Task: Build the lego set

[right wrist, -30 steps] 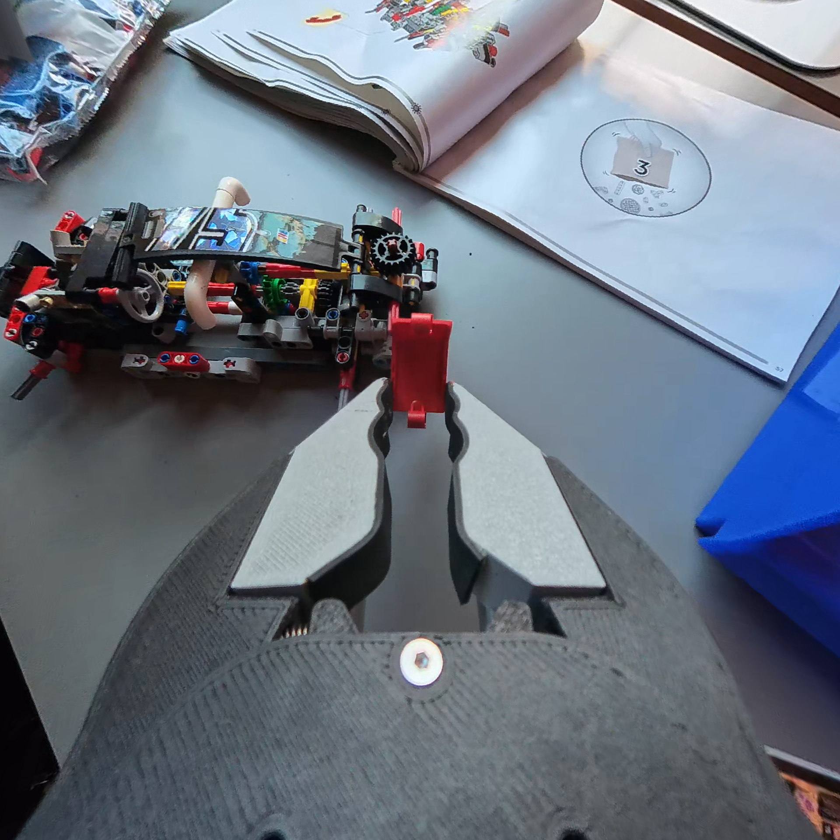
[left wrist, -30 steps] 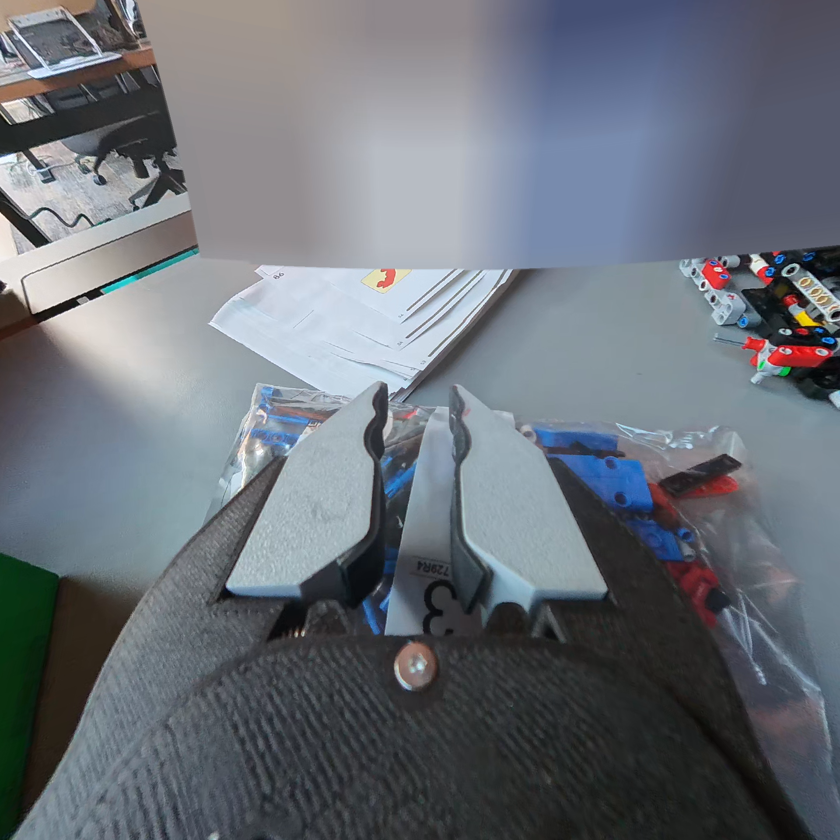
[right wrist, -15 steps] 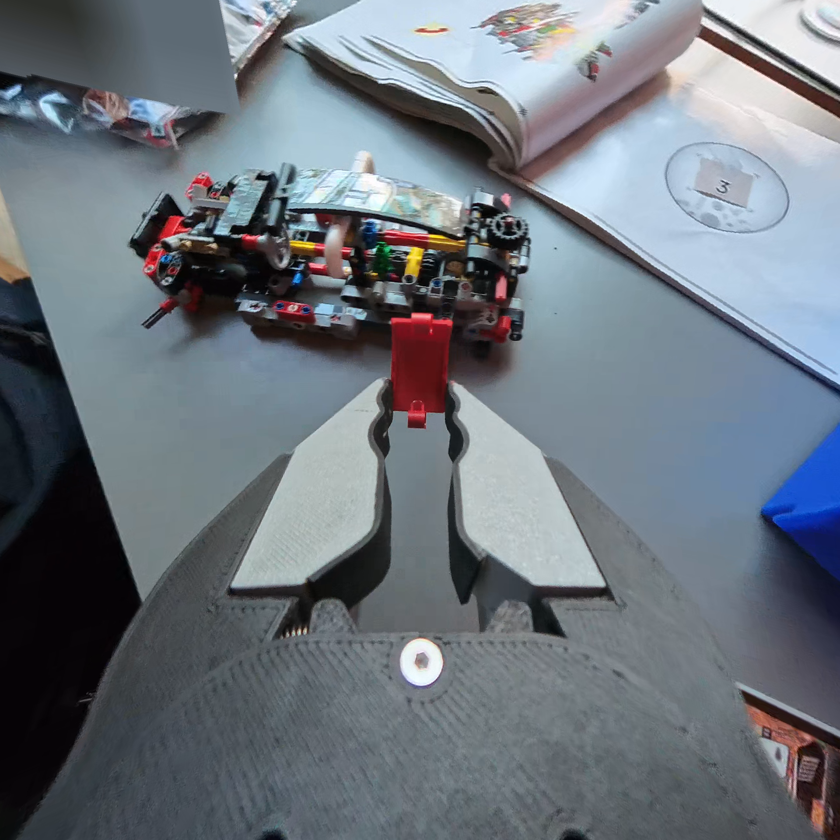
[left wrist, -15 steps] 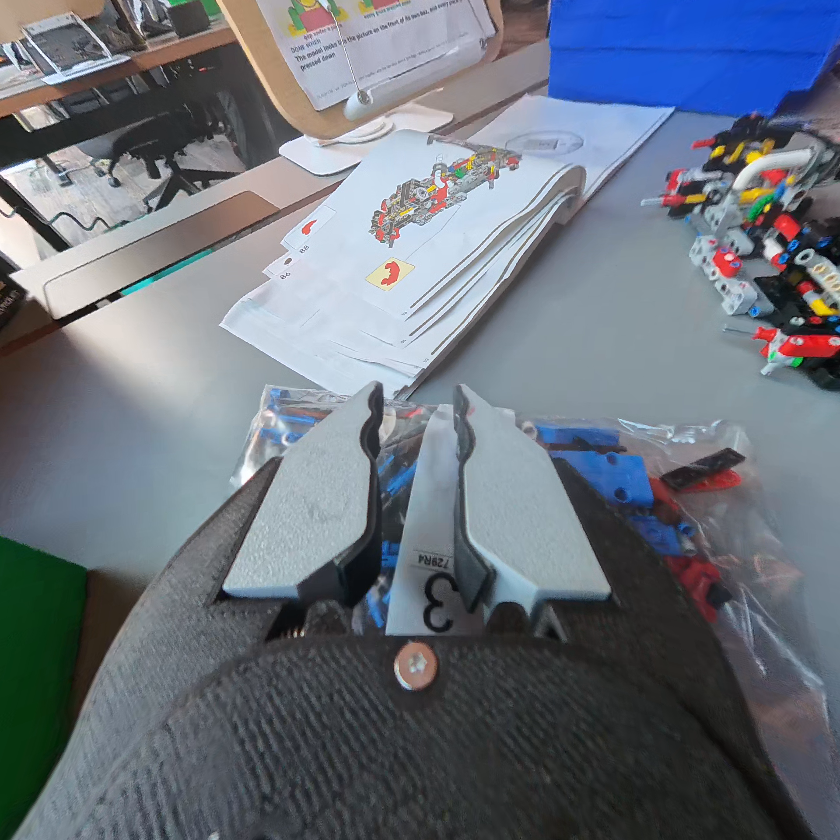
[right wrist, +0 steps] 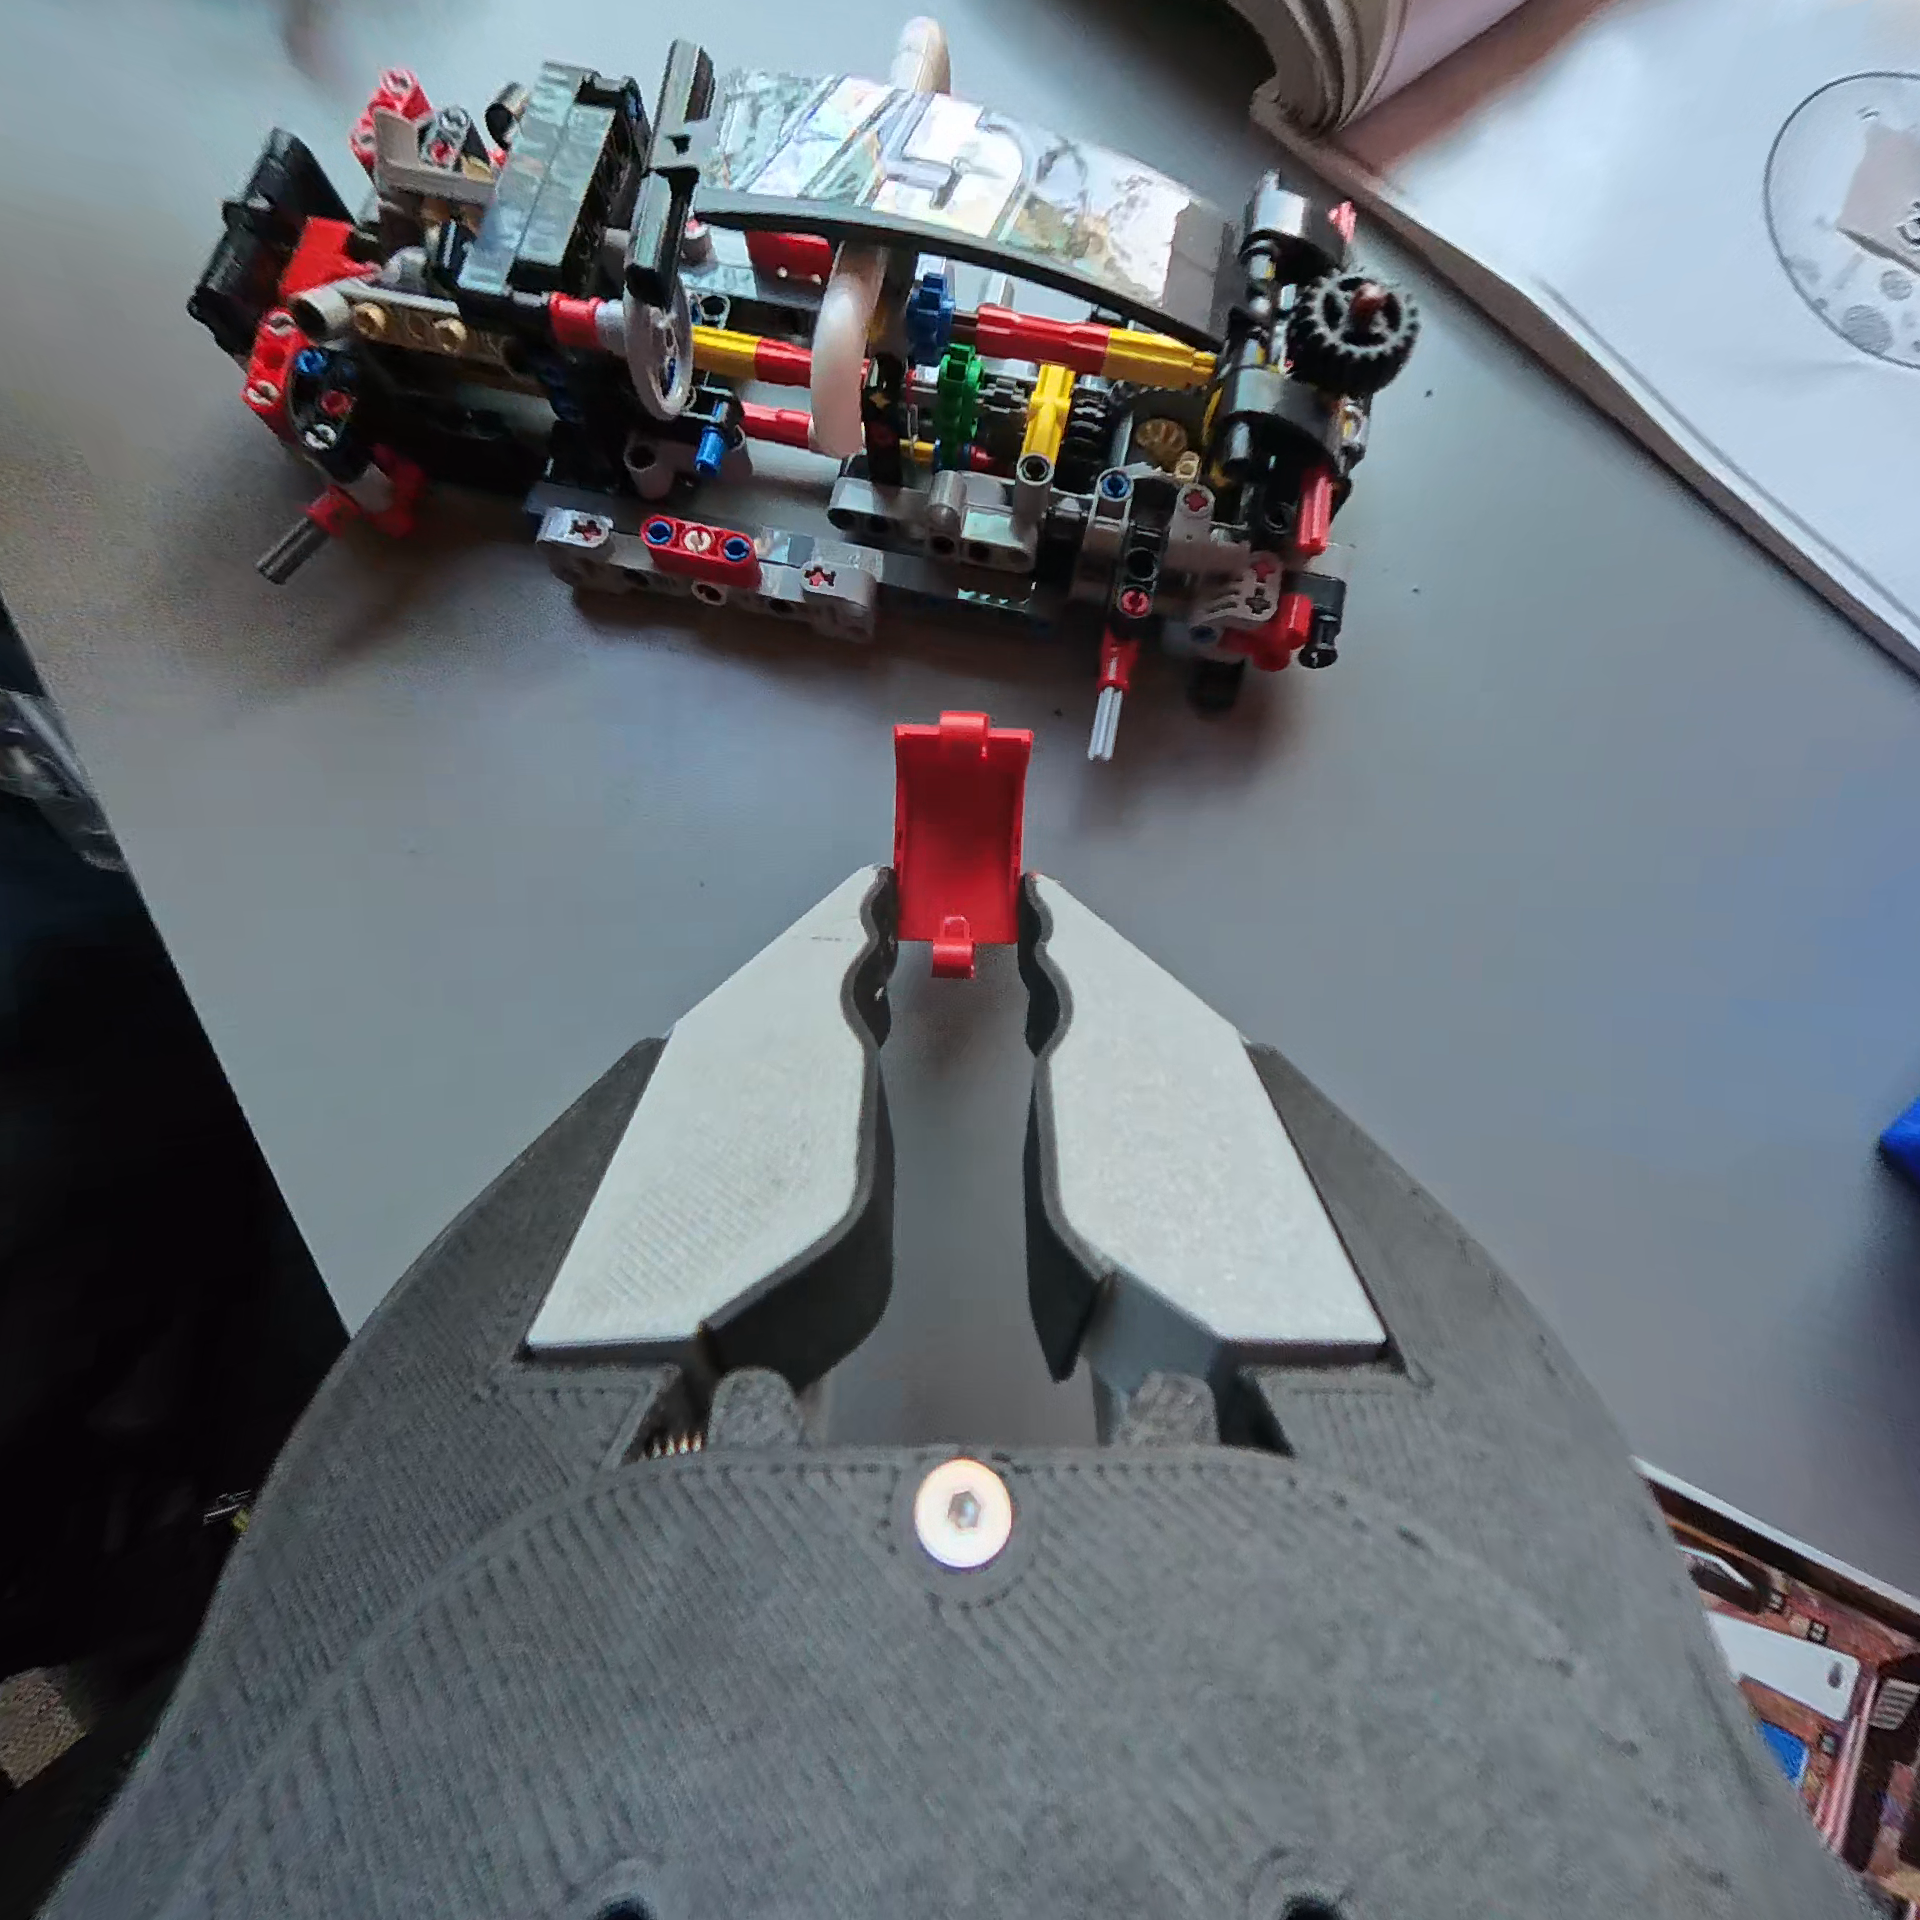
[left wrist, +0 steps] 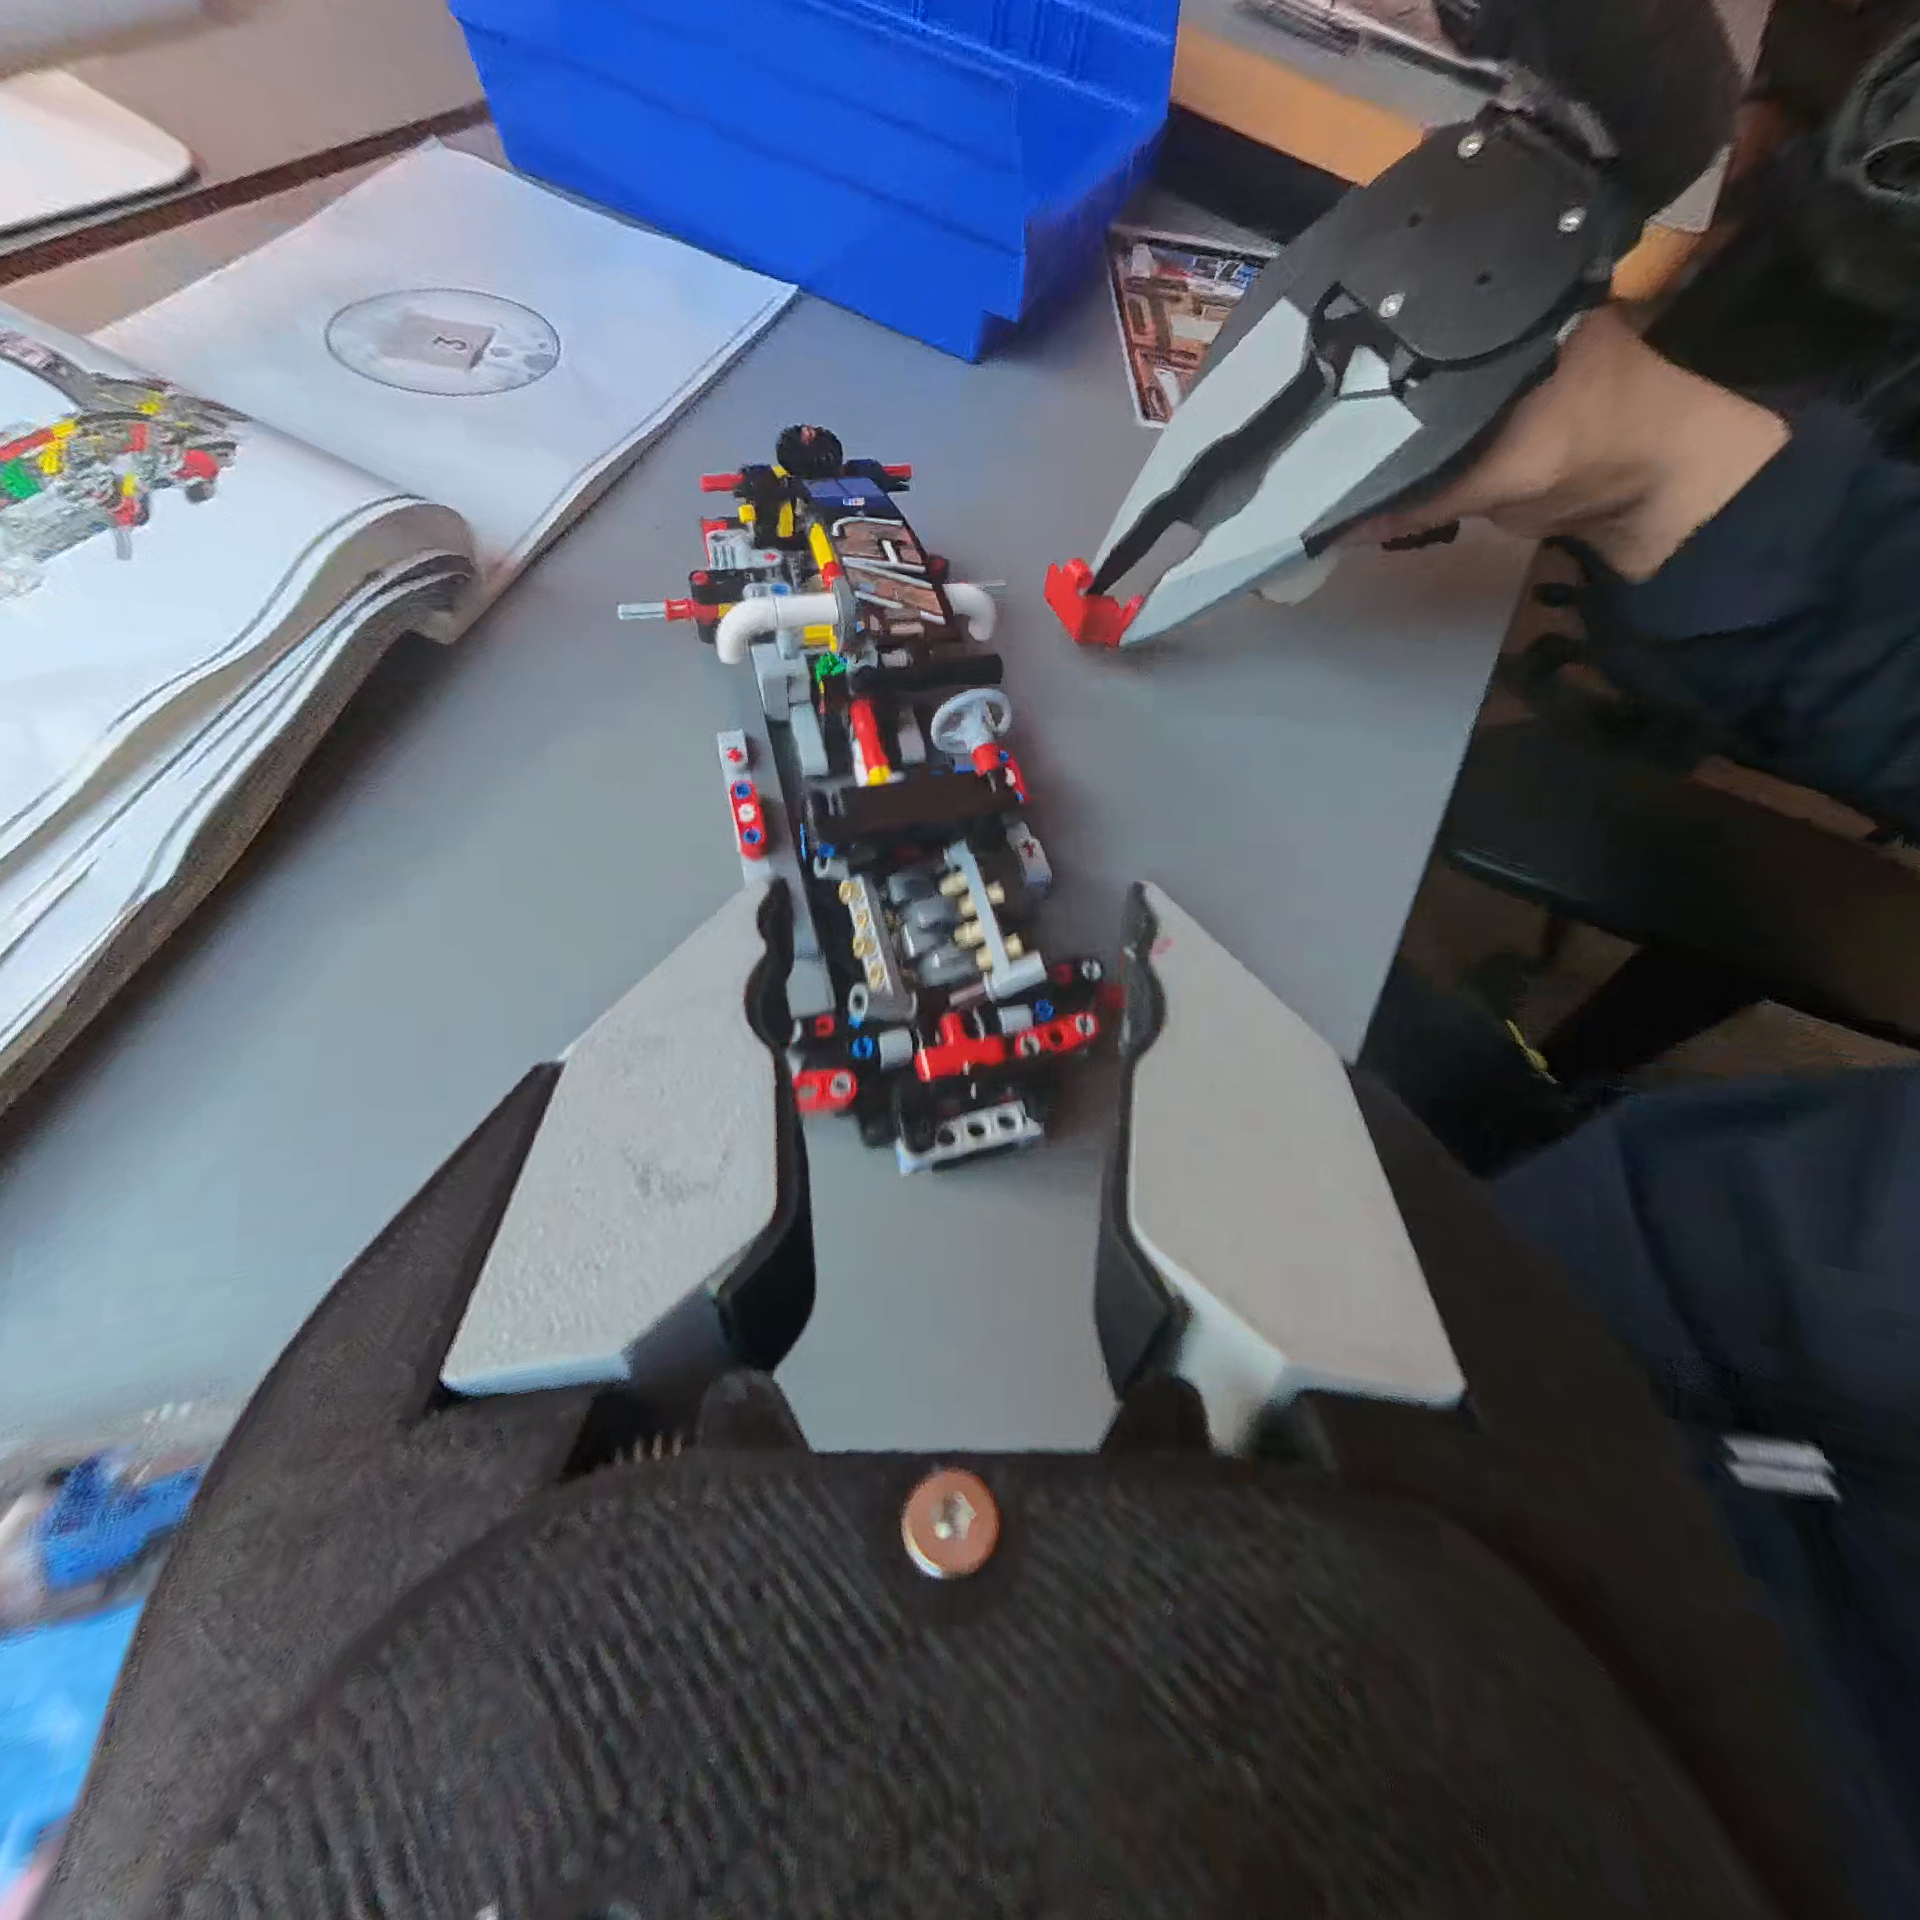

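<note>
A part-built toy car chassis (left wrist: 894,790) of black, grey, red and yellow pieces lies on the grey table (left wrist: 416,935). My left gripper (left wrist: 956,914) is open wide, and the near end of the chassis lies between its fingers; the picture is blurred, and I see no pad pressing on it. My right gripper (right wrist: 956,894) is shut on a small red seat-shaped piece (right wrist: 956,821), with both pads against its sides, just short of the long side of the chassis (right wrist: 831,395). The left wrist view shows the right gripper (left wrist: 1112,613) holding the red piece (left wrist: 1081,613) low over the table.
An open instruction booklet (left wrist: 208,582) lies left of the chassis and shows in the right wrist view (right wrist: 1714,260). A blue bin (left wrist: 831,135) stands behind. A printed box (left wrist: 1174,301) lies near it. A blurred bag of blue parts (left wrist: 83,1507) lies near left. The table edge (left wrist: 1455,727) is close on the right. My hands' fingertips stand some 20 cm from each other.
My left gripper let go of the bag of parts, opened wide and swung right to the end of the chassis. My right gripper kept the red piece and drew back from the chassis.
</note>
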A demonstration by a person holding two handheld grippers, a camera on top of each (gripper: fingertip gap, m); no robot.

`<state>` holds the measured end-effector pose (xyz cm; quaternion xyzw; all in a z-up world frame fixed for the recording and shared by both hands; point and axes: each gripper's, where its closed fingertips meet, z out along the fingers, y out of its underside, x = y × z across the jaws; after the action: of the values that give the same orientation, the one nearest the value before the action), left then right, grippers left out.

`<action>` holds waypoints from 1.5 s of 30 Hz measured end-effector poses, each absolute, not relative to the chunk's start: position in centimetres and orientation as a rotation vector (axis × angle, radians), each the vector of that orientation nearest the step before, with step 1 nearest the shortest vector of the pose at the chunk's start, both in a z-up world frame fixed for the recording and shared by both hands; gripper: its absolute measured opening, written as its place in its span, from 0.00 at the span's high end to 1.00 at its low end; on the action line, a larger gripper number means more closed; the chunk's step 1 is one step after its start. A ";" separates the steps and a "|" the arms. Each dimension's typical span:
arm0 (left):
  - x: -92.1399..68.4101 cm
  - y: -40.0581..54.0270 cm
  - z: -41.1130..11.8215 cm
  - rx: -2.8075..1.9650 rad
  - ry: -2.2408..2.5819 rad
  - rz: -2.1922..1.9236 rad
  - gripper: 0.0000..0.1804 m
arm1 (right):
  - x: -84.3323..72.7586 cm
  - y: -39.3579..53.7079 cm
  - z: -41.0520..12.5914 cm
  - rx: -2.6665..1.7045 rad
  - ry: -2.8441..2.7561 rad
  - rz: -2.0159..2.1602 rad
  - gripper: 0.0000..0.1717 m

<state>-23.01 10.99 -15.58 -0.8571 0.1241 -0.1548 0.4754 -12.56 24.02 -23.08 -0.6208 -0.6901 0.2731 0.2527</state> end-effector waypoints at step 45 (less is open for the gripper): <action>-24.6 16.5 -21.7 -2.247 0.645 -0.213 0.69 | -15.4 30.1 -15.5 -1.657 -1.216 0.958 0.76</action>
<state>-24.59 16.45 -21.69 -0.8828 0.2533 -0.0837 0.3867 -15.37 30.12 -15.47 -0.6620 -0.4857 0.3827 0.4234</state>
